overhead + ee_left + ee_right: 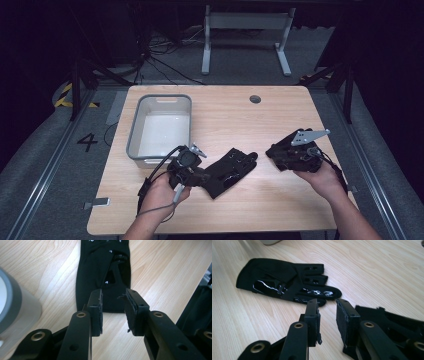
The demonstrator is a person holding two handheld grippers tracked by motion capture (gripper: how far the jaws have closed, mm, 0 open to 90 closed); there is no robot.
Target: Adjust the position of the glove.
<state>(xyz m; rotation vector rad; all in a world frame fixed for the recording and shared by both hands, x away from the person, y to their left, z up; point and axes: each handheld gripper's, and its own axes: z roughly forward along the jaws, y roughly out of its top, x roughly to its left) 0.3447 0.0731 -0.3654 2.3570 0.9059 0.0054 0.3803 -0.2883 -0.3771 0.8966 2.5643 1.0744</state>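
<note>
A black glove (231,170) lies flat on the middle of the wooden table, fingers toward the right. My left gripper (202,176) sits at its cuff end. In the left gripper view the left gripper (113,296) is open, with the glove (95,265) cuff just beyond its tips and nothing pressed between the pads. A second black glove (279,151) lies at the right, under my right gripper (285,156). In the right gripper view the right gripper (325,302) is open and points at the fingertips of the first glove (279,277). The second glove (392,322) lies beside its right jaw.
A grey plastic bin (132,135) stands at the left of the table, close behind the left gripper, and its wall (15,305) is seen in the left gripper view. A round cable hole (255,99) sits near the far edge. A metal table frame (245,30) stands on the floor beyond.
</note>
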